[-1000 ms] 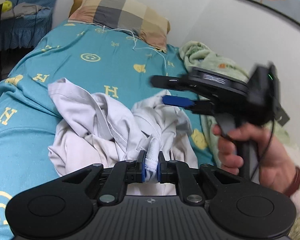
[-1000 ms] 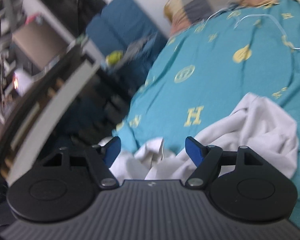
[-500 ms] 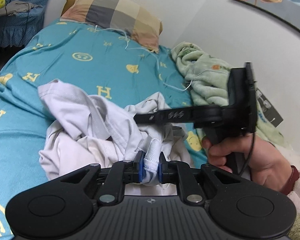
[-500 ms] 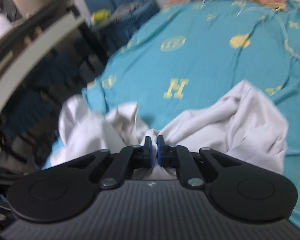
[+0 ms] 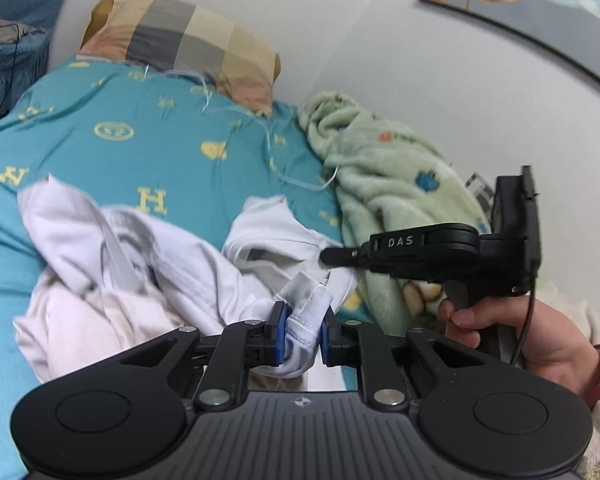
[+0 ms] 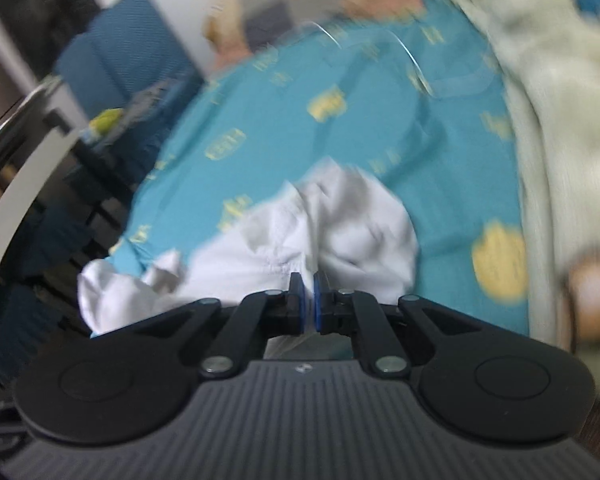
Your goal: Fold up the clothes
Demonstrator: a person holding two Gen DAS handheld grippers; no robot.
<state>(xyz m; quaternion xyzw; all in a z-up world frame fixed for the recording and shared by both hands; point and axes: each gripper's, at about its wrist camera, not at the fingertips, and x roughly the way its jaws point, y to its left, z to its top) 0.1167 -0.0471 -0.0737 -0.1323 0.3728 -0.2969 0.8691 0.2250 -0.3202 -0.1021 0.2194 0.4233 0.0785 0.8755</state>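
A crumpled white garment [image 5: 148, 264] lies bunched on the teal bedsheet [image 5: 140, 160]. My left gripper [image 5: 302, 330] is shut on a hemmed edge of the garment, with the cloth bunched between its blue pads. My right gripper [image 6: 307, 304] is shut on another fold of the same white garment [image 6: 320, 232]; that view is blurred. In the left wrist view the right gripper [image 5: 332, 256] comes in from the right, held by a hand [image 5: 520, 332], its tip on the cloth just beyond my left gripper.
A plaid pillow [image 5: 184, 44] lies at the head of the bed. A pale green fleece blanket [image 5: 388, 184] is heaped along the wall on the right. A thin white cable [image 5: 268, 148] runs across the sheet. Dark furniture [image 6: 40, 160] stands left of the bed.
My right gripper went from open to shut on the garment, then swung toward the blanket side. My left gripper kept its grip and lifted the hem a little.
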